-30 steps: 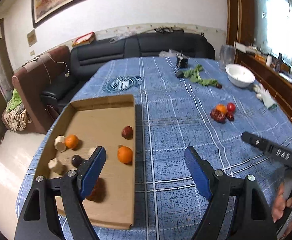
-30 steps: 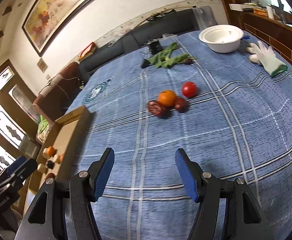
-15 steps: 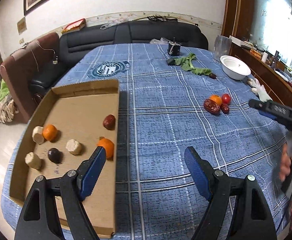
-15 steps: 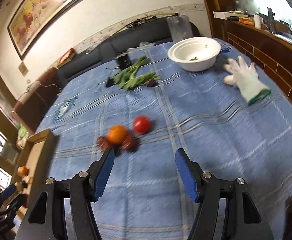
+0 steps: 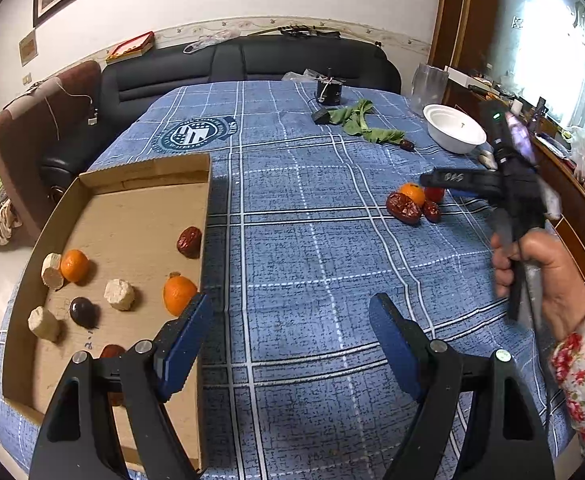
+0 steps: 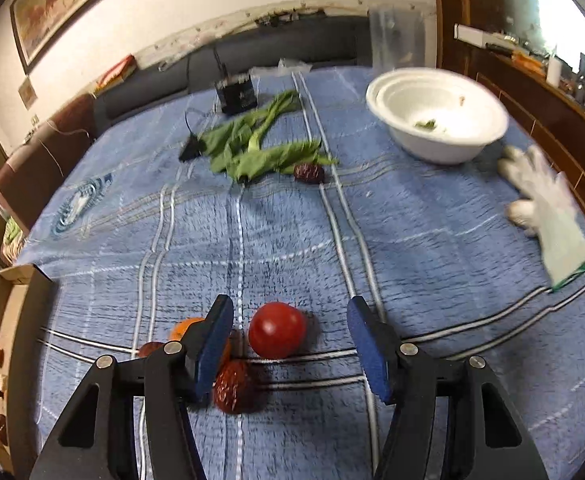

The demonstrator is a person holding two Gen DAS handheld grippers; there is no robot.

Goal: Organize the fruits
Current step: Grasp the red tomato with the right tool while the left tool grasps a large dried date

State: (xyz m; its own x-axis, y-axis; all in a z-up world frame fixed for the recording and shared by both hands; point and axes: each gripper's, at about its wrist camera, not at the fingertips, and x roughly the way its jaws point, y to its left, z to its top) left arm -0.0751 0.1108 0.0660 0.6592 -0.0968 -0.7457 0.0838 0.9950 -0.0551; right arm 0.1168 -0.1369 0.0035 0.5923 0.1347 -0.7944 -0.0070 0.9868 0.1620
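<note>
A cardboard tray [image 5: 144,204] on the left of the blue table holds two oranges [image 5: 178,294], red dates [image 5: 189,242], a dark fruit and pale chunks. My left gripper [image 5: 288,328] hovers open and empty beside the tray's right wall. On the cloth lies a cluster: a red tomato [image 6: 277,330], an orange [image 6: 182,328] and red dates [image 6: 232,386]. My right gripper [image 6: 290,340] is low over that cluster, its jaws closing, with the tomato between the blue pads and neither pad touching it. Another date [image 6: 309,173] lies by the greens.
Leafy greens [image 6: 252,148], a white bowl [image 6: 436,120], a white glove [image 6: 548,204] and a small black device [image 6: 236,94] sit at the far side. A black sofa [image 5: 252,64] stands behind the table. A hand [image 5: 540,280] with a floral sleeve holds the right gripper.
My right gripper swept forward over the cloth to the fruit cluster, and its jaws narrowed around the tomato. The left gripper tilted a little and stayed open by the tray.
</note>
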